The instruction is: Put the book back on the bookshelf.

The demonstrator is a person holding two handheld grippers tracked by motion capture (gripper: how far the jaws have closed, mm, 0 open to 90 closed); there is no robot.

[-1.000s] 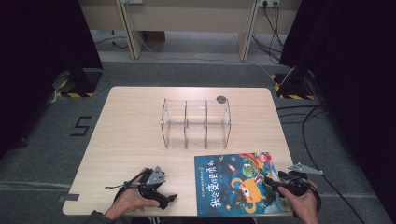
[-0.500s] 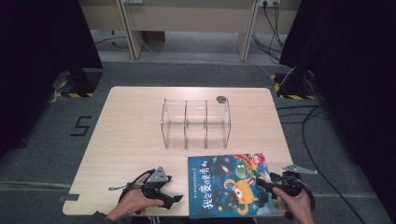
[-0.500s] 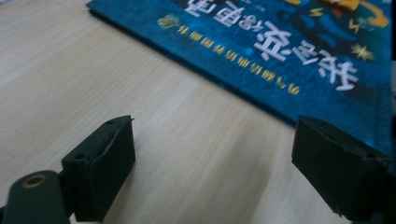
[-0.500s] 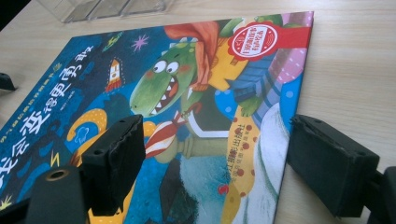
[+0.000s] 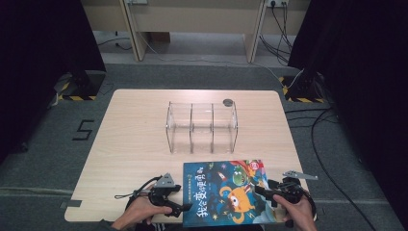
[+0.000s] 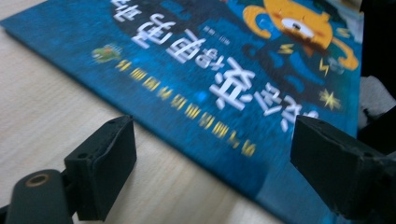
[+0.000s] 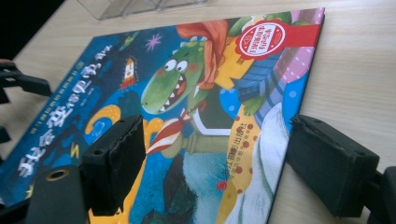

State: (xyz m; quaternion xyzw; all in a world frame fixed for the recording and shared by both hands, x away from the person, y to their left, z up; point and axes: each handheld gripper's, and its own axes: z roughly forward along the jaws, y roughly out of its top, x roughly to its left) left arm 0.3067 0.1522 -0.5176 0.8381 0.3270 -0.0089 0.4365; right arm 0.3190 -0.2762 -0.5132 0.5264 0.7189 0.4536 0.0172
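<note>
Table [image 5: 134, 144]: pale wood top, seen from above, your forearms entering at its near edge

Book [image 5: 228, 192]: blue picture book with an orange creature and a green dinosaur on the cover, lying flat at the near edge of the table, right of centre, between your two grippers

Clear organiser [image 5: 202, 126]: transparent, three compartments, standing mid-table beyond the book; a small dark round object [image 5: 227, 102] sits just behind its far right corner

Left gripper [image 6: 212, 158]: in your left hand, low over the table, jaws spread apart with the book's left edge running between them, gripping nothing

Right gripper [image 7: 217, 163]: in your right hand, jaws spread wide across the book's right edge, one over the cover, one over bare wood, not clamped
</note>
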